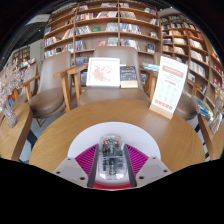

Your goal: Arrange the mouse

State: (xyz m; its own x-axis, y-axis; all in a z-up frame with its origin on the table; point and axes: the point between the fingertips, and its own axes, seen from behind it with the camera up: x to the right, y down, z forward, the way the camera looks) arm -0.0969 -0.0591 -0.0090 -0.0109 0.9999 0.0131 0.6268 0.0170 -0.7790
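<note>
A see-through computer mouse [111,152], its red and green inner parts showing, sits lengthwise between my gripper's [111,162] two fingers. The pink pads [86,158] press against both of its sides, so the gripper is shut on it. The mouse is held up over the near edge of a round wooden table [60,135]. Its underside and rear end are hidden by the gripper body.
An upright white sign [168,86] stands on the table's far right. Beyond it is a second wooden table with a display board [103,71] and a small dark card [129,74]. Chairs [48,98] flank the tables. Bookshelves [100,25] line the back.
</note>
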